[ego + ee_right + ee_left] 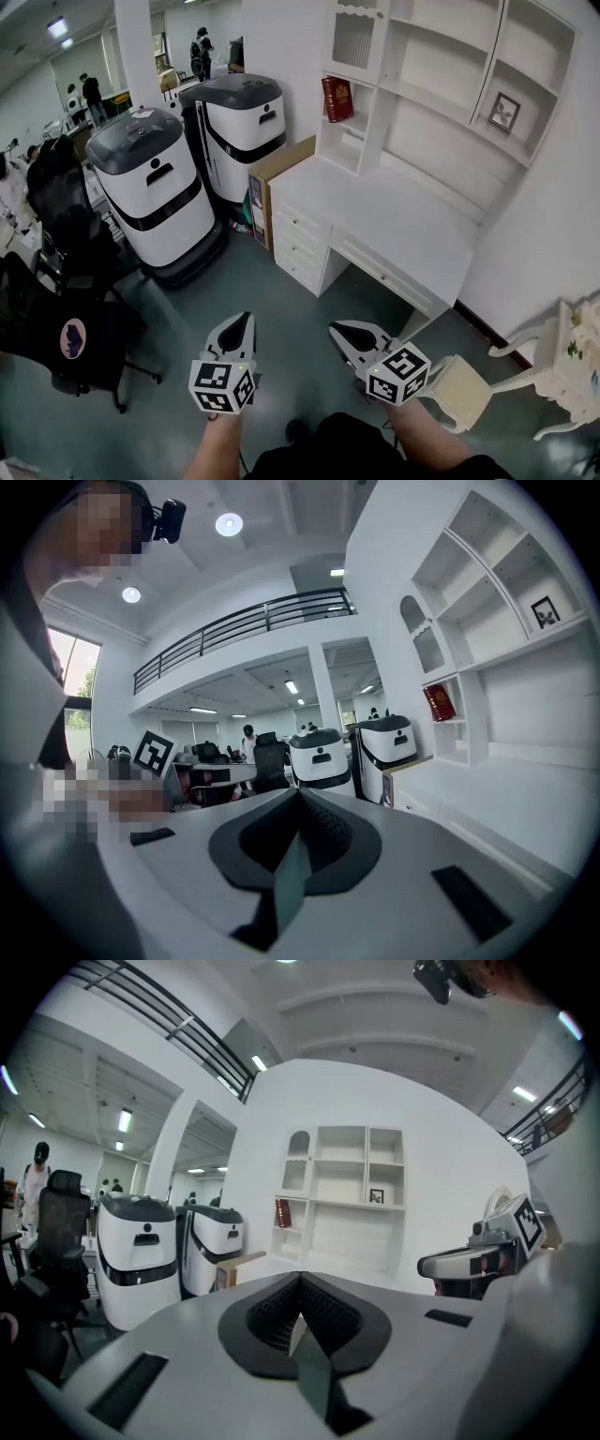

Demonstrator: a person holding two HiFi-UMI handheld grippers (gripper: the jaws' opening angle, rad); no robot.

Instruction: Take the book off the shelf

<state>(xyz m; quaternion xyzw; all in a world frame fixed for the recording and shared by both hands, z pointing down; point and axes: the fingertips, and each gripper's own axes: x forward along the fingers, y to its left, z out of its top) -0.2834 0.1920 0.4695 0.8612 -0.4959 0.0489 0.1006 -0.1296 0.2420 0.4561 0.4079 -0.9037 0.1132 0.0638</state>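
Note:
A dark red book (337, 98) stands upright in the left-hand cubby of the white shelf unit (441, 75) above the desk; it also shows small in the left gripper view (282, 1212) and the right gripper view (438, 703). Both grippers hang low over the grey floor, well short of the desk. My left gripper (246, 320) is shut with nothing in it, its tips meeting (300, 1275). My right gripper (335, 329) is likewise shut and empty (299, 790), and its marker cube faces up.
A white desk (394, 225) with drawers stands under the shelves. Two white and grey service robots (155, 187) (234, 117) stand at its left, with a cardboard box (272, 183) between. A black office chair (66, 328) is at left, a white chair (469, 389) at right. A small framed picture (503, 111) sits on the shelf.

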